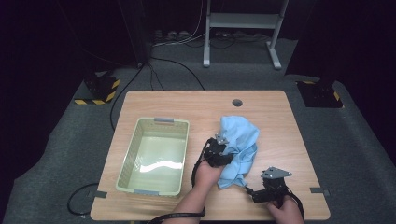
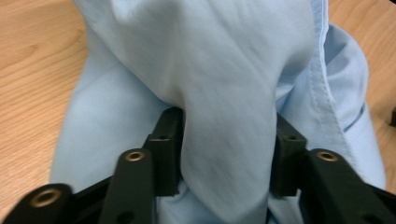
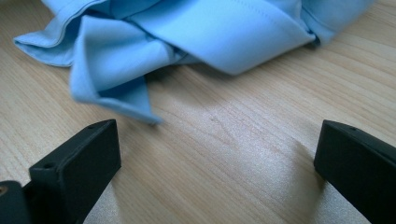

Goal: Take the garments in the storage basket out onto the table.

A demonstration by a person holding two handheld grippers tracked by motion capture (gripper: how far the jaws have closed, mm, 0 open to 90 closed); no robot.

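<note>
- light blue cloth (image 1: 240, 142) lies crumpled on the wooden table (image 1: 187, 105), right of centre, just beside the pale green basket (image 1: 131, 151) but apart from it
- in the high view its long axis runs from the far end near the table's middle toward the person's edge; the far end is broad and bunched, the near end narrows to a hanging tail
- in the right gripper view a folded corner of the cloth (image 3: 116, 70) points down toward the jaws, its stitched hem showing; the cloth rests flat on the wood there
- left gripper (image 1: 218, 151) sits at the cloth's left edge, the person's left hand (image 1: 205, 175) behind it, forearm coming in from the bottom edge and angled toward the far right
- in the left gripper view a thick fold of the cloth (image 2: 224, 116) passes between the two black jaws of the left gripper (image 2: 224, 154); the jaws stand partly apart with the fold filling the gap; whether the pads press on it cannot be told
- right gripper (image 1: 270, 186) rests low near the table's near right edge, held by the right hand (image 1: 285, 212), pointing toward the cloth's tail
- right gripper (image 3: 215, 163) jaws stand wide apart, released, bare wood between them, the cloth just ahead and not touched
</note>
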